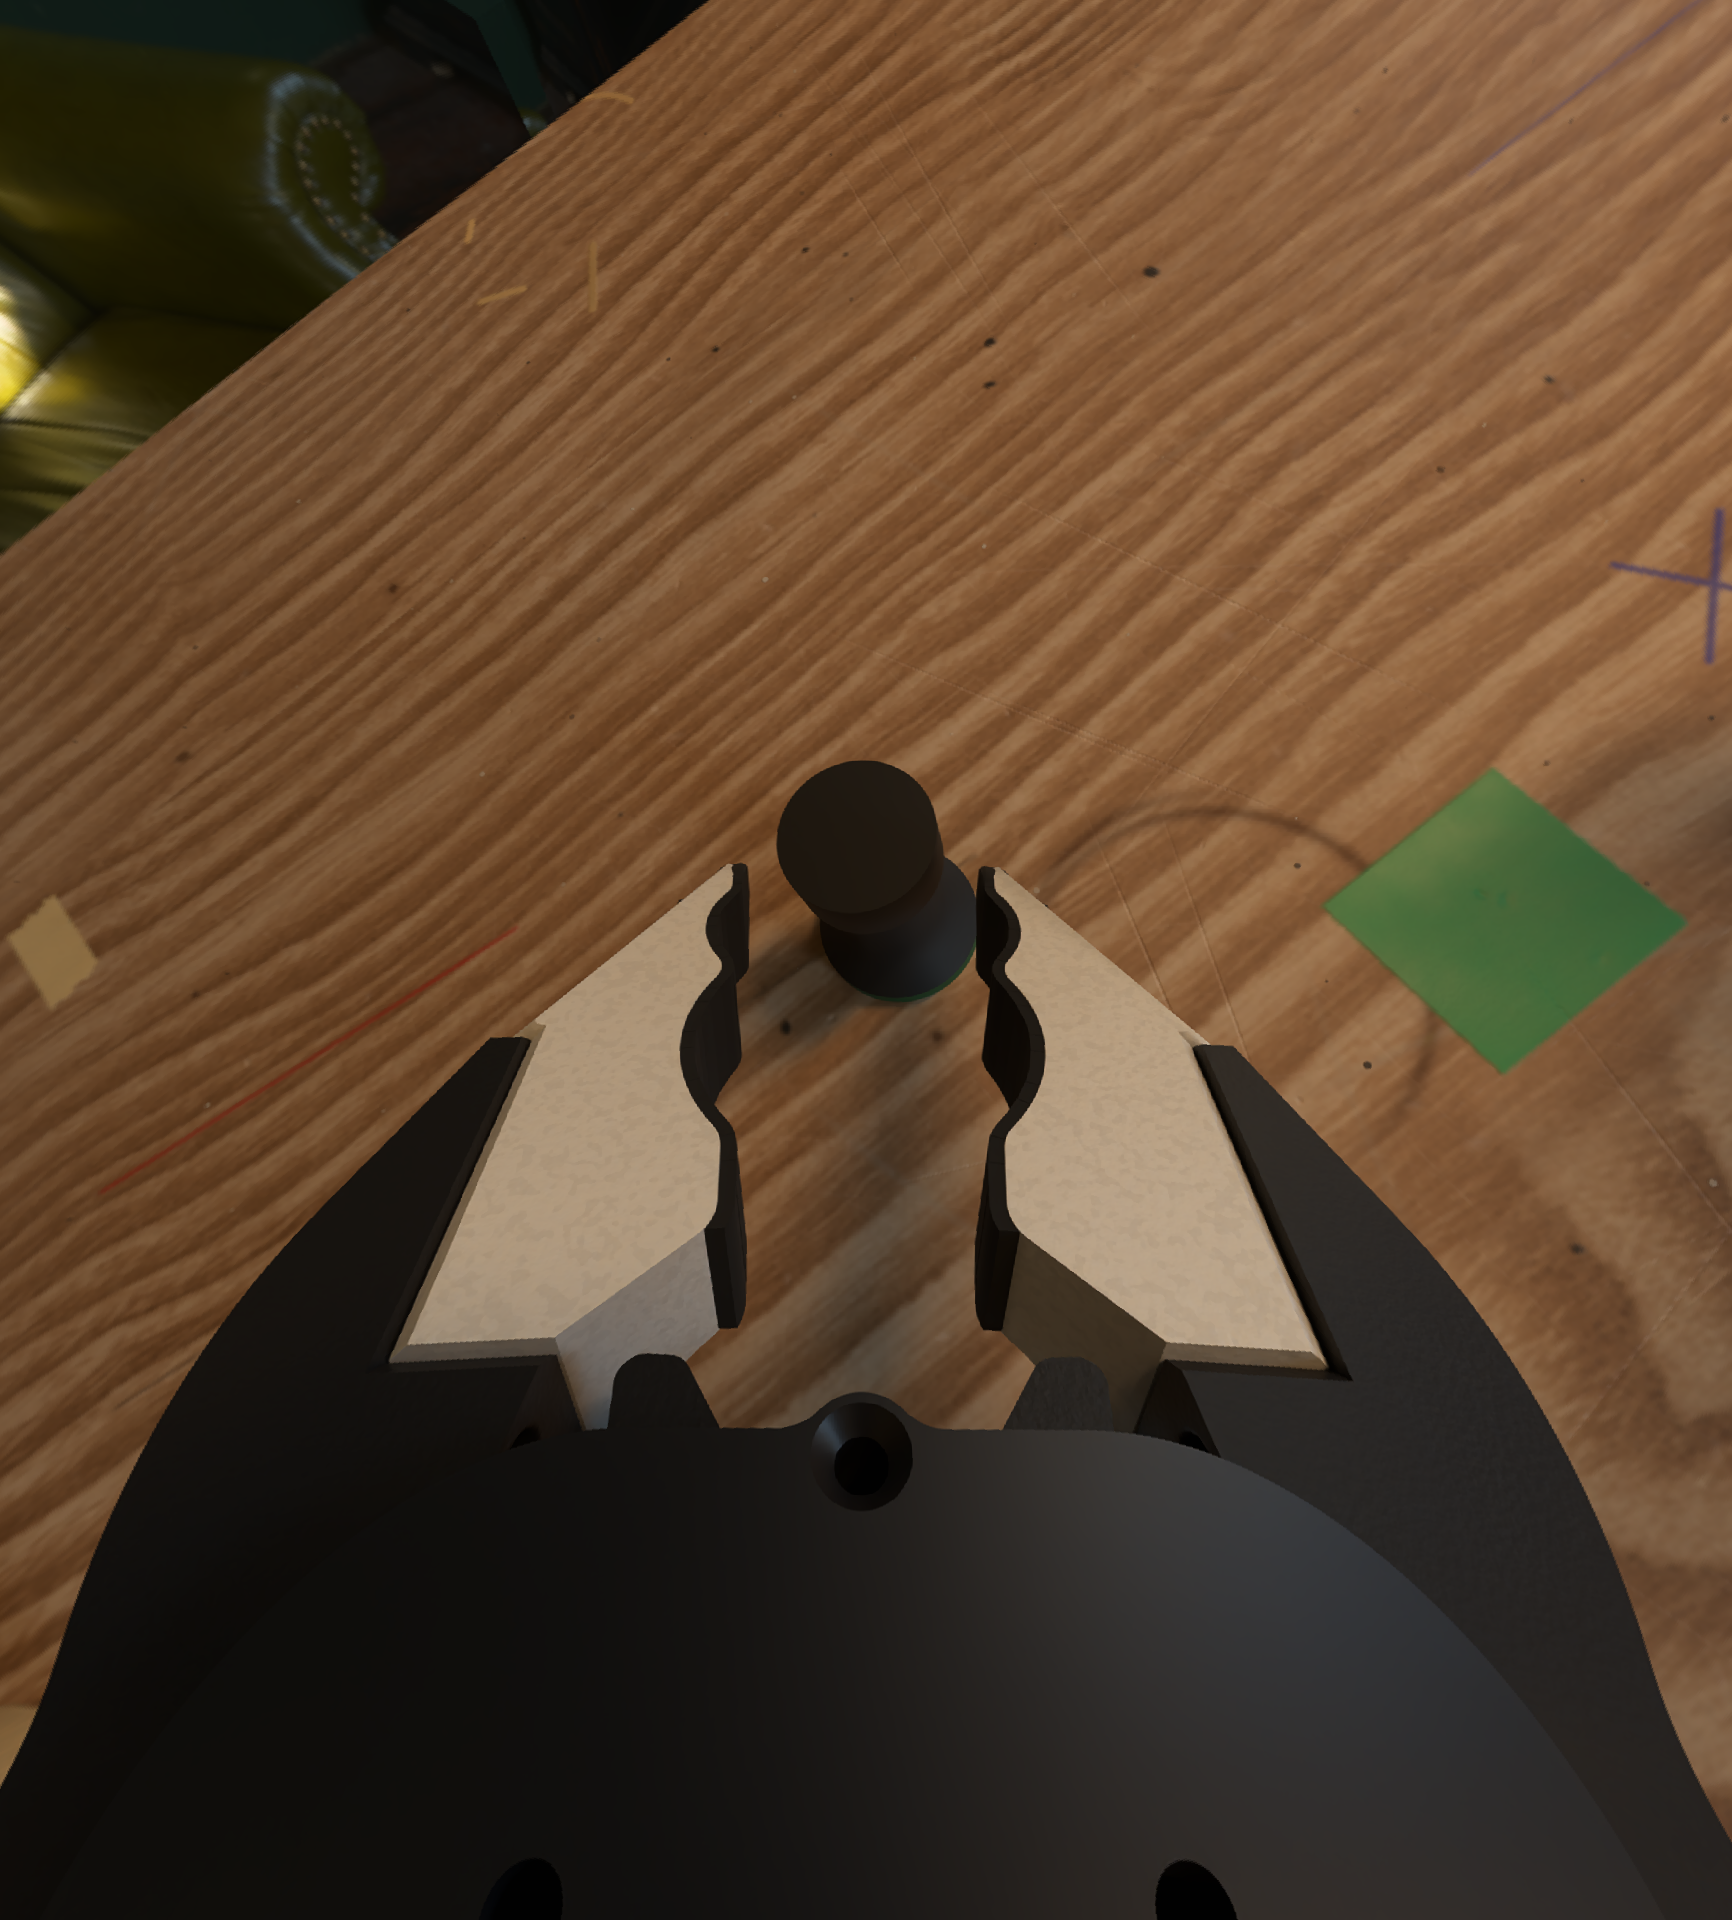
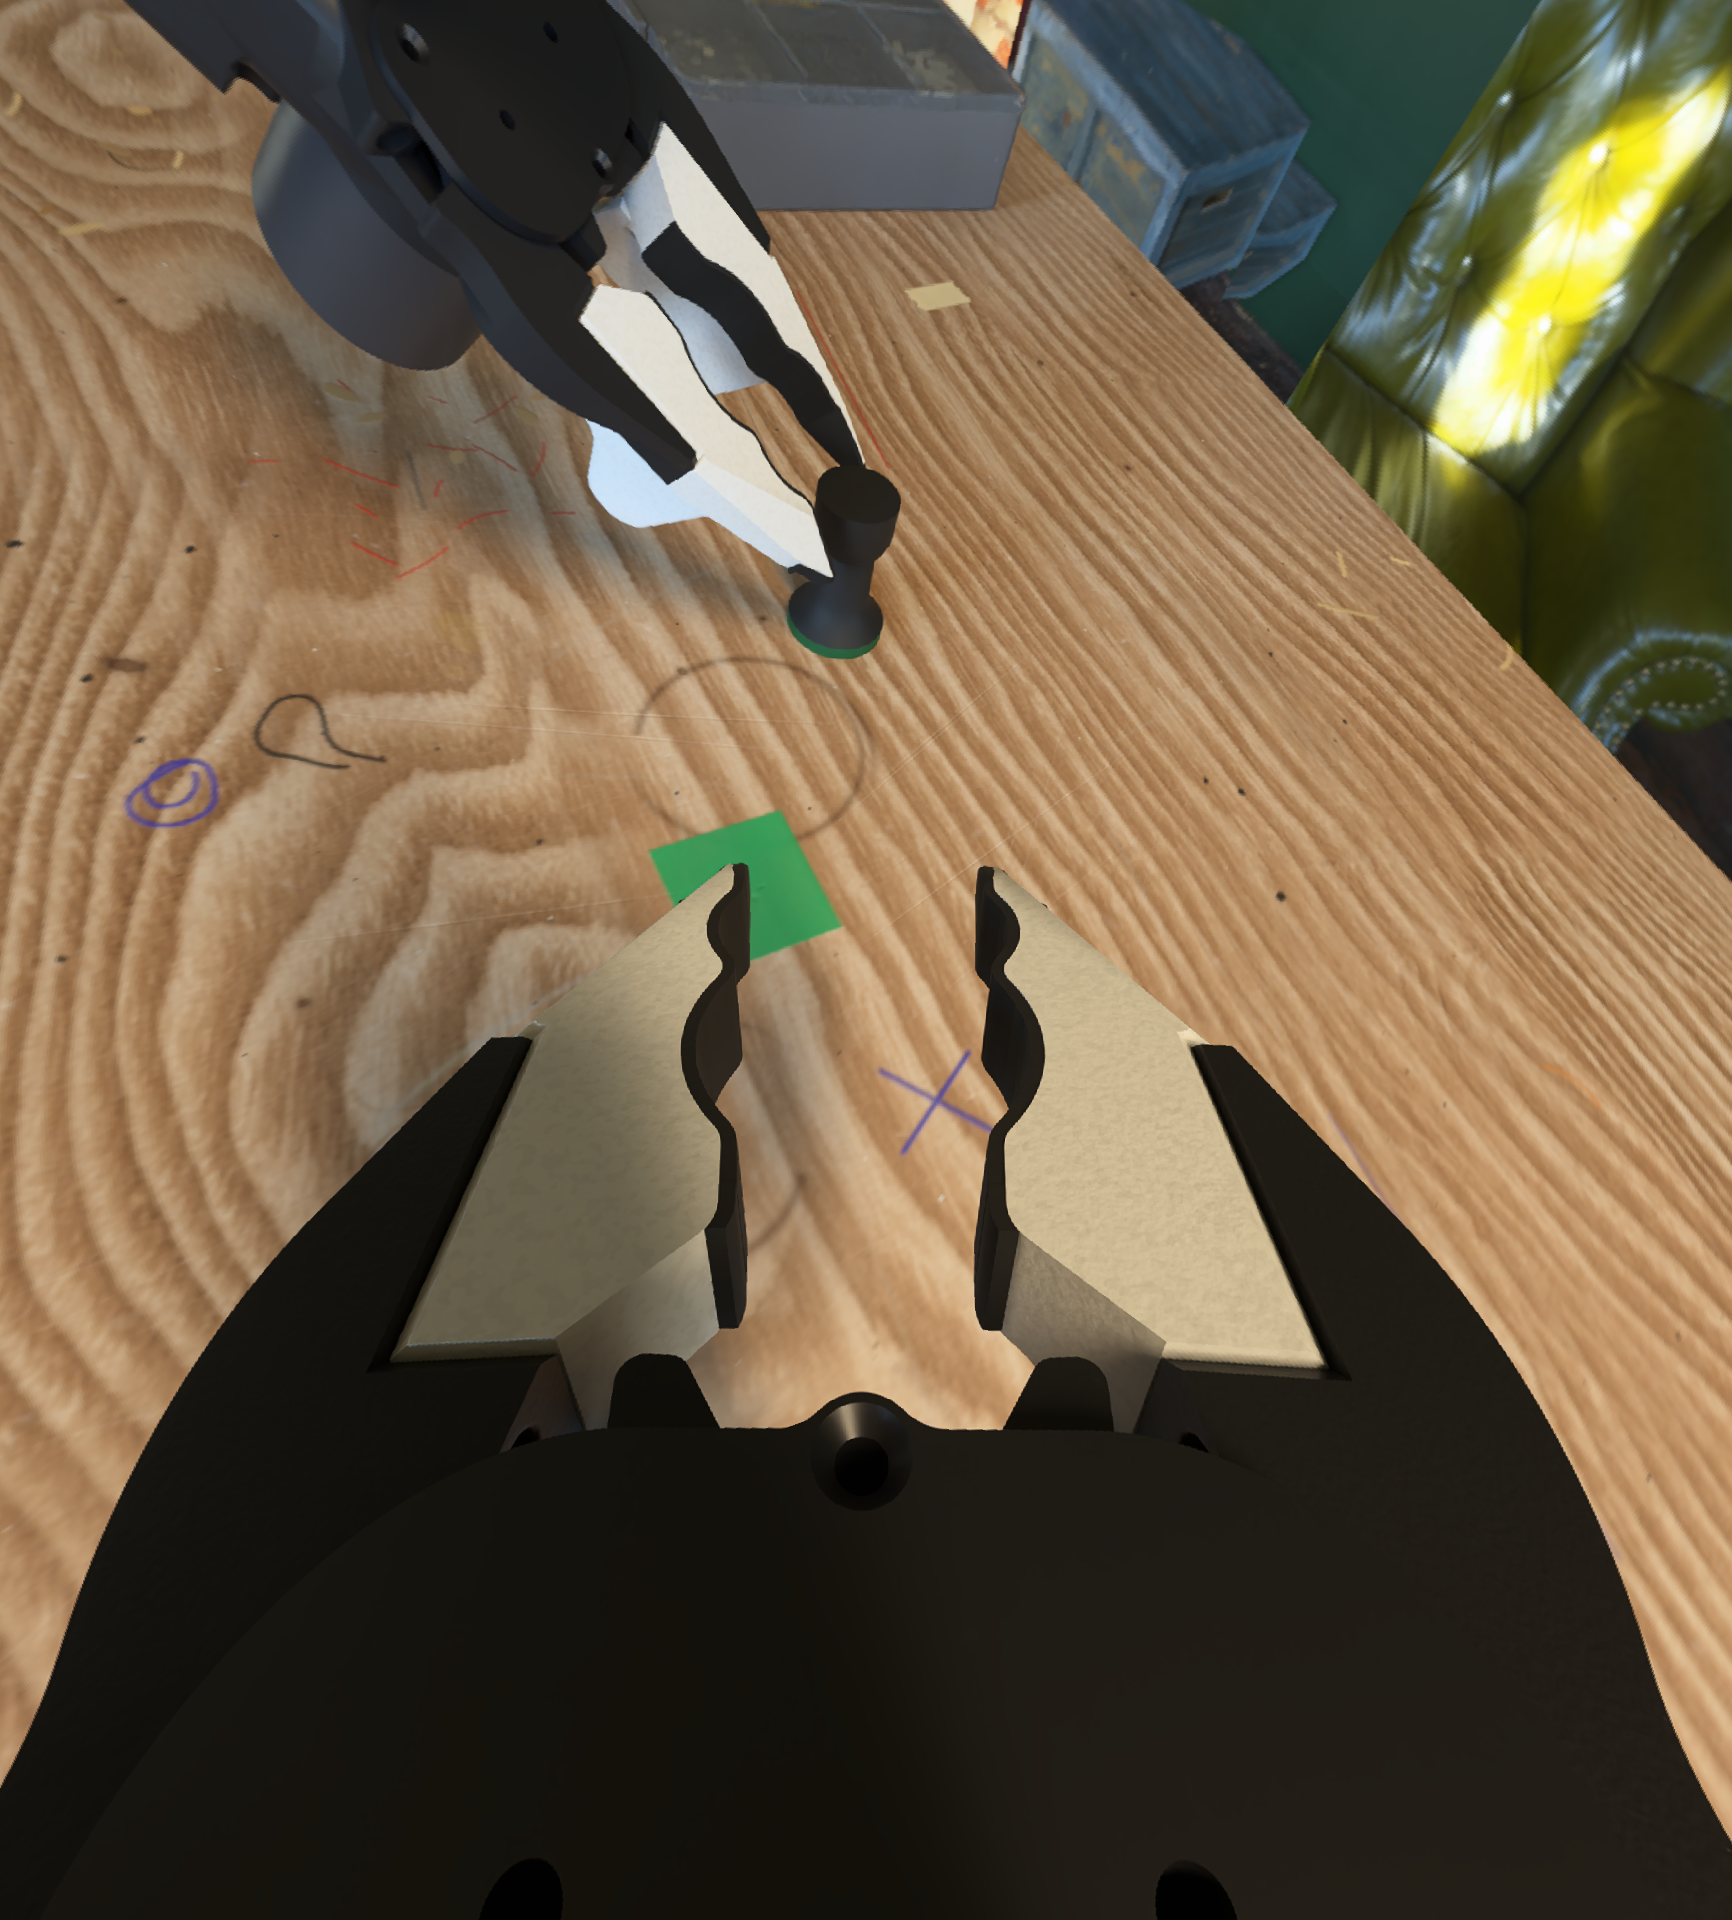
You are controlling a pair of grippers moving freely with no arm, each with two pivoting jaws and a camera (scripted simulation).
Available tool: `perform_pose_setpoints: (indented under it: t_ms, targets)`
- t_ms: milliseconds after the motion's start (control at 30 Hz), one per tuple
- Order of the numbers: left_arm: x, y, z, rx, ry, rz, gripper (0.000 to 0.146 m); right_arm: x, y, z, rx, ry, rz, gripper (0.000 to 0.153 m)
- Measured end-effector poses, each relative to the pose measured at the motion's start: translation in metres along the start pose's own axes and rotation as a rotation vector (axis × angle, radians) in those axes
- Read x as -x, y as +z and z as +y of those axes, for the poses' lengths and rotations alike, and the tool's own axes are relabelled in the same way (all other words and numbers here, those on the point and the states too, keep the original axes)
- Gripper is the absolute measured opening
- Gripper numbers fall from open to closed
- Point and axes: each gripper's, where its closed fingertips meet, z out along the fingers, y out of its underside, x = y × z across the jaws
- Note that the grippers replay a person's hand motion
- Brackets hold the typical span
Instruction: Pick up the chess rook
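Green square (image 1: 1504,918) beside chess rook (image 1: 877,883)

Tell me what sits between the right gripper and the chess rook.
A green square and a drawn circle on the table, per the right wrist view, before the rook.

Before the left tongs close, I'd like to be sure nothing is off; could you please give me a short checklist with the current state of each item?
1. Chess rook upright on the wooden table: ok.
2. Left tongs open: ok.
3. Rook between the left fingertips: ok; both views show one on each side.
4. Contact with the rook: cannot tell.
5. Right tongs open and well clear of the rook: ok.
6. Green square away from the grasp: ok.
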Motion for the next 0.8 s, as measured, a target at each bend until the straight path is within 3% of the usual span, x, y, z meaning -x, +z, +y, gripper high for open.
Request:
perform_pose_setpoints:
  t_ms: [167,367,800]
  targets:
    - [0.0,0.009,0.006,0.006,-0.008,0.047,0.03,-0.024,0.024,-0.006,0.069,-0.059,-0.004,0.055]
    - [-0.002,0.012,0.0,-0.034,-0.019,0.098,0.029,-0.042,0.065,-0.012,0.157,-0.085,-0.087,0.065]
    - [-0.002,0.001,-0.006,-0.129,-0.075,0.199,0.029,-0.017,0.115,-0.009,0.232,-0.138,-0.178,0.065]
